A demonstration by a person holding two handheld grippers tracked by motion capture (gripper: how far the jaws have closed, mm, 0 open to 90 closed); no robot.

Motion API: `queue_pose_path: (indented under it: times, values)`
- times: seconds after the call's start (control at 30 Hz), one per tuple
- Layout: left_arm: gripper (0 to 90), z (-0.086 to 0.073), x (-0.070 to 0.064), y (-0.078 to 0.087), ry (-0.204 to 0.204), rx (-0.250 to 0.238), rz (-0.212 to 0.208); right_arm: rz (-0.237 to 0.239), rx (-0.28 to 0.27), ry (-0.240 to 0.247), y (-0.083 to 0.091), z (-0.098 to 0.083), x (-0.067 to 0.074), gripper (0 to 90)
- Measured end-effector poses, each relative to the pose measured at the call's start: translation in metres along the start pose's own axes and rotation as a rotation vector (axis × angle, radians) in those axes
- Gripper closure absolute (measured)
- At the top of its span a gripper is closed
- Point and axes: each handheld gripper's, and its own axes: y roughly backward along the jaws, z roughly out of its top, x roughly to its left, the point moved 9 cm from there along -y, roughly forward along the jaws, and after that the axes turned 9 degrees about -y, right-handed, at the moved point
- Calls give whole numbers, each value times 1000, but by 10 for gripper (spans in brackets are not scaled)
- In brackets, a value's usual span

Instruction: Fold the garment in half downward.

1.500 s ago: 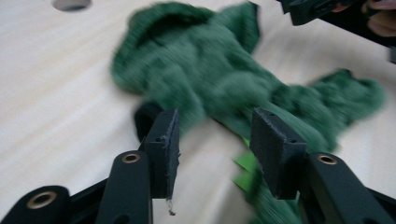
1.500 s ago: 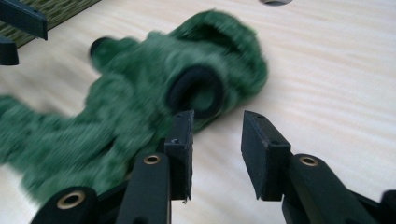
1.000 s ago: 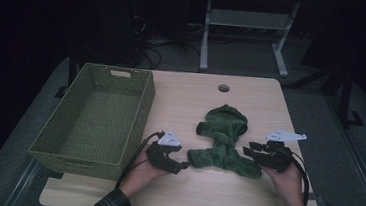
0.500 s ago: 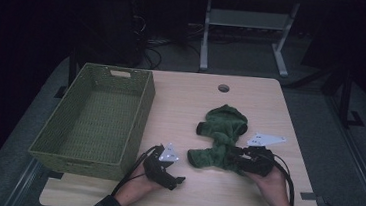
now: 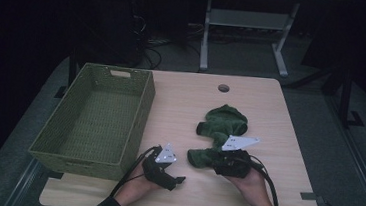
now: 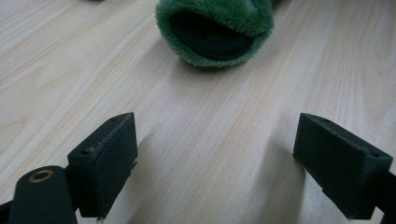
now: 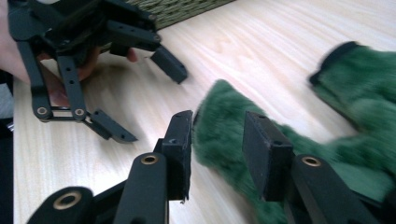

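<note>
A green fuzzy sock (image 5: 222, 124) lies crumpled on the wooden table (image 5: 186, 103), right of centre. My right gripper (image 5: 216, 161) is at its near end and points left. In the right gripper view the right gripper (image 7: 217, 126) is shut on the sock's fuzzy end (image 7: 219, 135). My left gripper (image 5: 174, 175) rests low near the front edge, just left of the sock. Its jaws have just been opening, and the left gripper (image 6: 215, 140) now stands open over bare wood. The sock's cuff (image 6: 215, 28) gapes just ahead of it. The left gripper (image 7: 149, 100) also faces the right one.
A green woven basket (image 5: 80, 162) stands empty at the table's left, its near corner beside my left hand. A round cable hole (image 5: 224, 88) sits at the back of the table. A metal stand and cables lie on the dark floor beyond.
My right gripper has slid left with the sock's near end, bunching the sock shorter. The left gripper has dropped a little toward the front edge and its jaws have spread.
</note>
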Motion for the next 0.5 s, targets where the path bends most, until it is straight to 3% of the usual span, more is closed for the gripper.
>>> queue_pose_path:
  times: [0.2, 0.5]
  values:
    - [130, 0, 0, 0, 0, 0, 0, 23, 28, 29, -16, 0, 12, 633]
    - [130, 0, 0, 0, 1, 2, -3, -14, 106, 67, -45, -11, 13, 644]
